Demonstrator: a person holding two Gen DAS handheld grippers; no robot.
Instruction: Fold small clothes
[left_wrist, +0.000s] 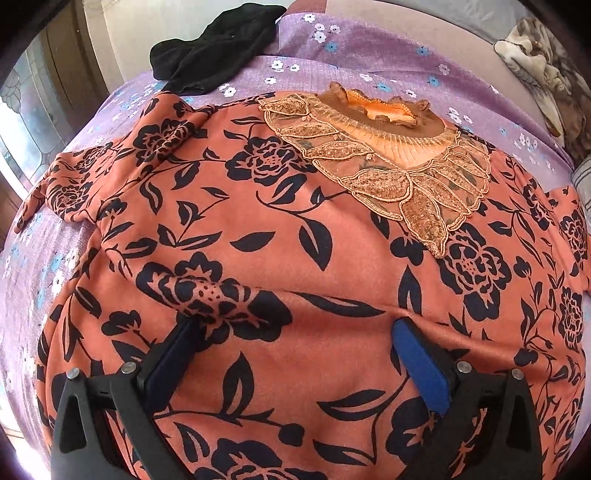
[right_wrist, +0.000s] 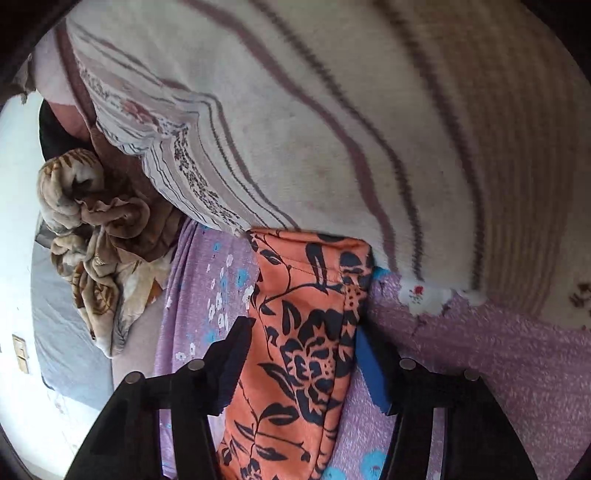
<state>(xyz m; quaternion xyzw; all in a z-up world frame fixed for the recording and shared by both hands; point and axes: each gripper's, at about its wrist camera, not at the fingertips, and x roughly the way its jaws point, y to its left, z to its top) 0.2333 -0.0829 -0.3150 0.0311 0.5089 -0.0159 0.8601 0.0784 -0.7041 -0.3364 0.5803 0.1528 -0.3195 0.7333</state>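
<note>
Between the spread jaws of the left gripper (left_wrist: 291, 332) lies the body of an orange floral blouse (left_wrist: 295, 229), flat on a purple flowered bedsheet (left_wrist: 369, 55), lace collar (left_wrist: 388, 155) far ahead. The right gripper (right_wrist: 306, 343) straddles a sleeve (right_wrist: 306, 332), its jaws apart and not pinching. Folding seems barely begun; next, the right jaws should likely close on the sleeve and carry it across the body.
</note>
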